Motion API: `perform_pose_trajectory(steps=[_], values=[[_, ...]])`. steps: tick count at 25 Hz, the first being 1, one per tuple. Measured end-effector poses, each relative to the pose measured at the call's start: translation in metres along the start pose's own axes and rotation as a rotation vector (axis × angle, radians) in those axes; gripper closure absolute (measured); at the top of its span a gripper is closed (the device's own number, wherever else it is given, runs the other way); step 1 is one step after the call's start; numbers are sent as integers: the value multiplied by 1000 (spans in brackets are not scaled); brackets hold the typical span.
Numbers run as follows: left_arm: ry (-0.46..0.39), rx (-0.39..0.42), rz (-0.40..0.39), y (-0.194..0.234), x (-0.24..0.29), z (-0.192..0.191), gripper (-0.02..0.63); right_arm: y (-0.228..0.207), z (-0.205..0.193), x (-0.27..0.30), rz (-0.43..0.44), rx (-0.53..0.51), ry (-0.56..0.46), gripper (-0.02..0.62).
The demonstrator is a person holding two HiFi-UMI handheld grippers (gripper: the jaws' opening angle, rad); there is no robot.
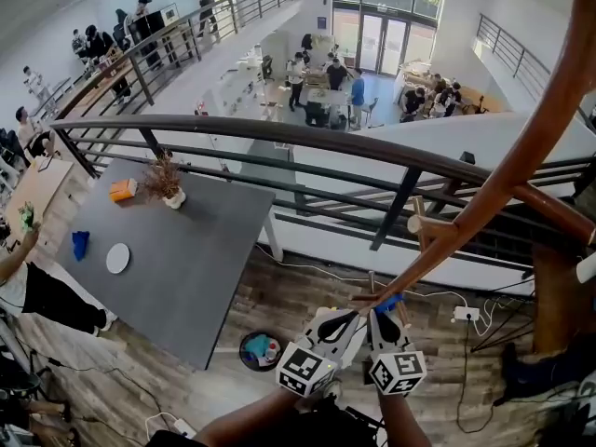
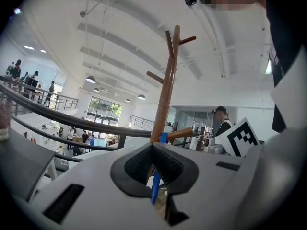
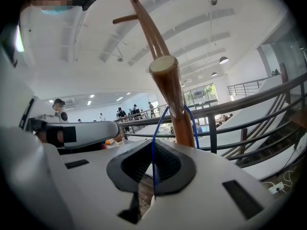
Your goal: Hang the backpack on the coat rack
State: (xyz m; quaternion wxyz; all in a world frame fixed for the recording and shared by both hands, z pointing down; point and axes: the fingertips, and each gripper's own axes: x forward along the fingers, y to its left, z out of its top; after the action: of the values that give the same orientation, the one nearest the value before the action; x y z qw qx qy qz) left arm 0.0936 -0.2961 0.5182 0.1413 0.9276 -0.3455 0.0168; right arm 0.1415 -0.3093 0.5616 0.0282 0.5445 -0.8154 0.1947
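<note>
The wooden coat rack point(image 1: 521, 166) leans across the right of the head view, and one of its pegs point(image 1: 374, 298) ends just above my two grippers. A blue hanging loop point(image 1: 389, 303) of the backpack lies over that peg. My left gripper point(image 1: 346, 322) is shut on one side of the loop point(image 2: 155, 188), with the rack's pole point(image 2: 165, 95) straight ahead. My right gripper point(image 1: 382, 322) is shut on the thin blue loop point(image 3: 154, 138), which passes round the peg point(image 3: 169, 85). The backpack's body is hidden below the grippers.
A dark metal railing point(image 1: 279, 138) runs behind the rack, with a lower hall beyond it. A grey table point(image 1: 186, 259) at the left carries a potted plant point(image 1: 168, 182), a white plate point(image 1: 117, 258) and an orange box point(image 1: 122, 190). Cables point(image 1: 466, 315) lie on the wooden floor.
</note>
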Motion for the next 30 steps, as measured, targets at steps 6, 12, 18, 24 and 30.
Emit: perform_pose_trajectory(steps=[6, 12, 18, 24, 30], values=[[-5, -6, 13, 2, -2, -6, 601, -3, -5, -1, -6, 0, 1, 575], [1, -30, 37, 0, -7, -7, 600, -10, -3, -6, -30, -15, 9, 574], [17, -38, 32, -4, -10, -12, 601, -16, -6, -8, -49, -20, 13, 572], [16, -31, 32, -7, -19, -15, 601, -17, -10, -7, -63, -45, 9, 558], [12, -20, 32, -6, -30, -16, 601, -13, -13, -8, -81, -66, 2, 511]])
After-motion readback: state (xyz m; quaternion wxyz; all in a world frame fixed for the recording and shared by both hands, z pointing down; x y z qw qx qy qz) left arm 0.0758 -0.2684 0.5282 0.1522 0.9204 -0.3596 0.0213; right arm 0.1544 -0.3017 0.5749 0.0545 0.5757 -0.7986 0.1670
